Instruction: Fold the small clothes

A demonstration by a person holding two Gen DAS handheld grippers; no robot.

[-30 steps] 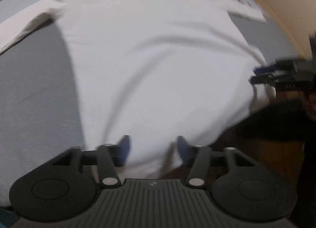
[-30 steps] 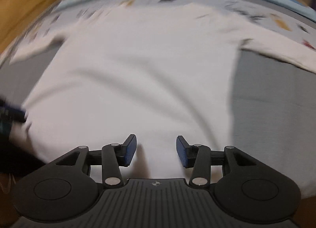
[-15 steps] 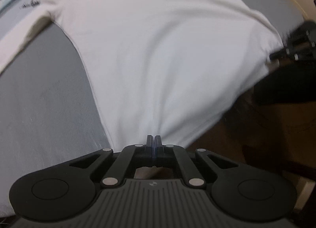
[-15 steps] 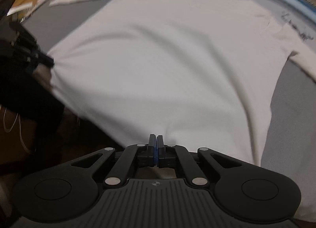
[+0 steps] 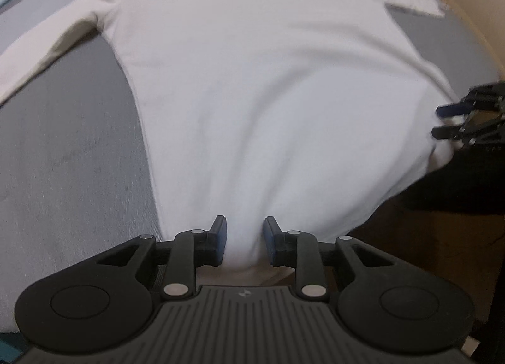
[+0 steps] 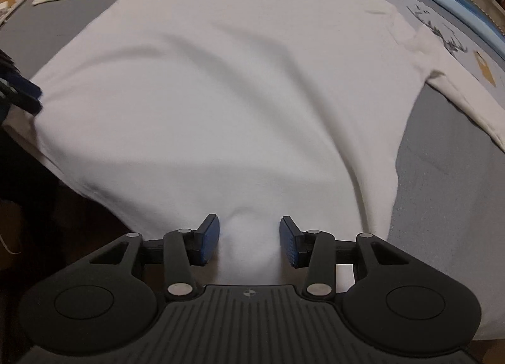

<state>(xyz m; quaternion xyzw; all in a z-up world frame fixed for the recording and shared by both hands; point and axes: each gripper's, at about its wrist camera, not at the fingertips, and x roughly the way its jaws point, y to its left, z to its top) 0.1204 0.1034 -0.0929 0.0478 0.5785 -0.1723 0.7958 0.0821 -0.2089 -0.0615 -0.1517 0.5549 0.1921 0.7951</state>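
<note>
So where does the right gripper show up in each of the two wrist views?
Left wrist view: the right gripper enters at the right edge, at the hem corner of the white shirt.
Right wrist view: it fills the bottom centre, jaws apart, a hump of hem between them.
Shared landmark: the shirt spread on the grey mat.

Grey bedcover (image 5: 69, 149) — brown floor (image 5: 419, 237) beyond.

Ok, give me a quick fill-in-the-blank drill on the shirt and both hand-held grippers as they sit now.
1. The long-sleeved shirt is ____ in colour.
2. It lies spread on a ____ sheet.
3. The left hand-held gripper has its jaws ____, with the hem between them.
4. The right hand-held gripper sits at the shirt's ____ edge.

Missing words: white; grey; open; hem
</note>
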